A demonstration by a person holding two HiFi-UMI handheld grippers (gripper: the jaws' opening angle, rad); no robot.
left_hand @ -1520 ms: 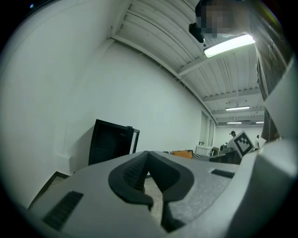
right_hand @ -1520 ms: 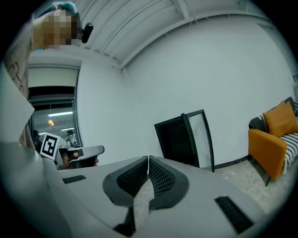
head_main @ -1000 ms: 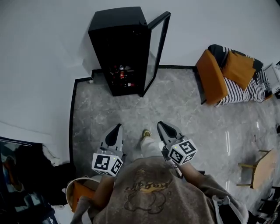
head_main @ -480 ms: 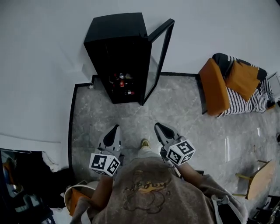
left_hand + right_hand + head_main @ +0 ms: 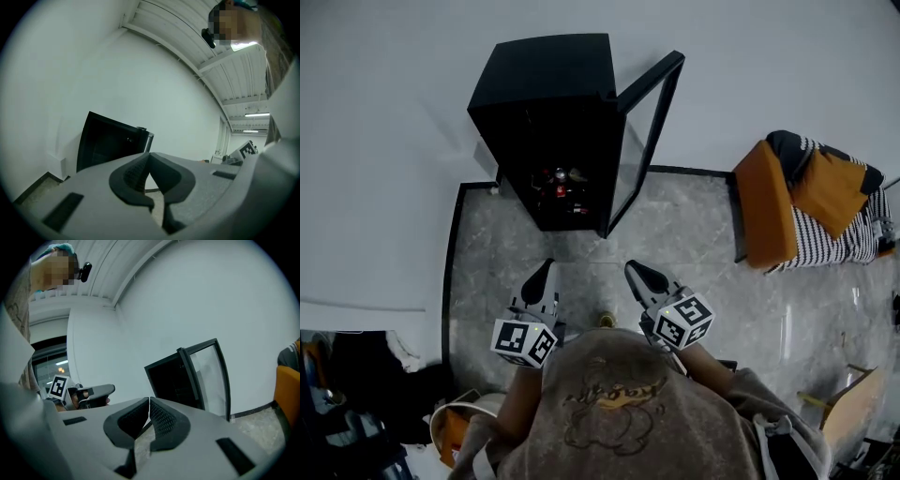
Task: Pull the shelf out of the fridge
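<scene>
A tall black fridge [image 5: 546,103] stands against the white wall with its glass door [image 5: 649,131] swung open to the right. Low inside it I make out cans and small items on a shelf [image 5: 561,181]. Both grippers are held in front of the person's body, well short of the fridge. My left gripper [image 5: 545,269] is shut with nothing in it, and my right gripper [image 5: 633,269] is shut and empty too. The left gripper view shows the fridge [image 5: 110,143] ahead beyond the closed tips [image 5: 149,157]. The right gripper view shows the fridge [image 5: 174,378], its door [image 5: 211,376] and the closed tips [image 5: 149,401].
An orange chair [image 5: 802,202] with a striped cushion stands at the right. A wooden stool [image 5: 848,408] is at the lower right. A bag [image 5: 455,427] and dark clutter [image 5: 347,403] sit at the lower left. Grey marble floor [image 5: 581,253] lies between me and the fridge.
The view has shifted forward: the fridge looks slightly nearer and lower in the head view, and the chair has slid downward. Both grippers stay shut and raised a little.
</scene>
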